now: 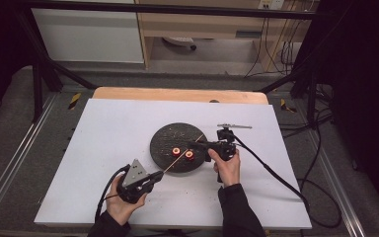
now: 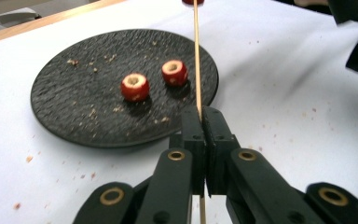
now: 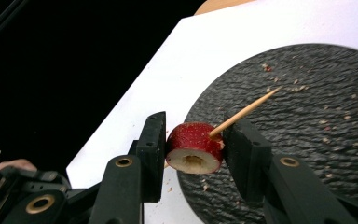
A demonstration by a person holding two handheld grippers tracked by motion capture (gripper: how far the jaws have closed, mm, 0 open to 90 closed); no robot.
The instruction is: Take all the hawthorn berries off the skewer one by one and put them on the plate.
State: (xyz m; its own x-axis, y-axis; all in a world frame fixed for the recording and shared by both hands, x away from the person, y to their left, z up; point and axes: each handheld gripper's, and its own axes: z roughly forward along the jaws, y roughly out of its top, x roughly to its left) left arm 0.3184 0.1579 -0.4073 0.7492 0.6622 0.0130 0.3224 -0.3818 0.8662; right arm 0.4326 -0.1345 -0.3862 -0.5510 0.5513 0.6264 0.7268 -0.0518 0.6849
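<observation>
White bench (image 1: 103,148): left jaws (image 2: 200,114) clamp the skewer (image 2: 196,56), its point running through the fruit piece (image 3: 194,147) the right jaws (image 3: 193,140) grip.

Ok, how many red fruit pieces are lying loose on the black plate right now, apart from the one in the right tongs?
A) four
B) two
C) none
B: in the left gripper view two red fruit pieces sit on the black plate beside the skewer, while a third piece is pinched in the right tongs with the skewer through it.
</observation>
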